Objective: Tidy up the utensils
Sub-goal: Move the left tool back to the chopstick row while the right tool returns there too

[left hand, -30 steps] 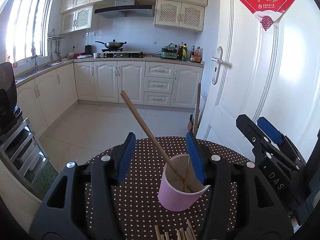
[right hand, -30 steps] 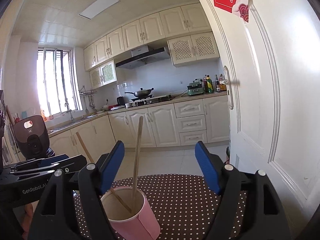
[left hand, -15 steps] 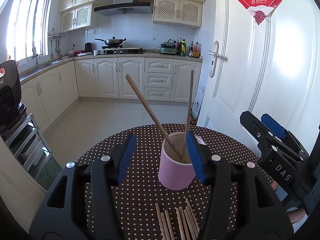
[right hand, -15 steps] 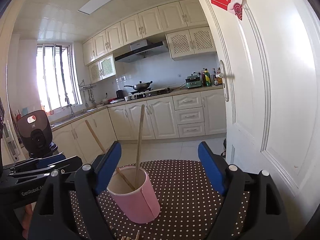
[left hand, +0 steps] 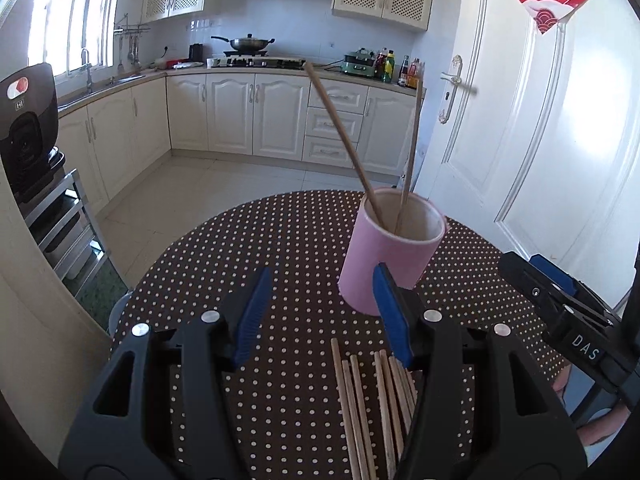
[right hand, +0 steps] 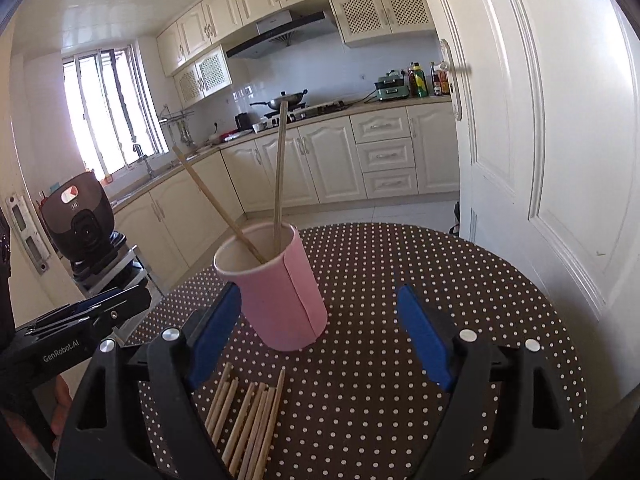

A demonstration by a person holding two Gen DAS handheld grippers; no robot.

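Hovering over a round table (left hand: 248,240) covered in a dark brown cloth with white dots, two hand-held grippers point down at it with nothing between their blue pads. The left gripper (left hand: 324,312) has its jaws partly apart, with bare cloth showing in the gap. The right gripper (right hand: 320,336) has its jaws spread wide, having just been opening, and it too grips nothing.

Just below both sets of jaws, toward the table's near edge, a loose bundle of wooden chopsticks (left hand: 372,400) lies flat on the cloth, the sticks side by side and touching. In the right wrist view the same bundle (right hand: 248,420) sits below and just inside that gripper's left pad.

Beyond the bundle, nearer the middle of the table, stands a pink cup (left hand: 390,252), upright, with a pale inside. In the left wrist view the left gripper's right pad overlaps the cup's lower side; whether it touches I cannot tell. Two chopsticks in the cup (right hand: 278,168) stand out of it, one nearly upright, the other leaning far to the left.

Past the table's far edge are a pale tiled floor, cream kitchen cabinets (left hand: 236,112), a wok on the hob (left hand: 248,43) and a bright window. A white door (right hand: 540,140) stands to the right.
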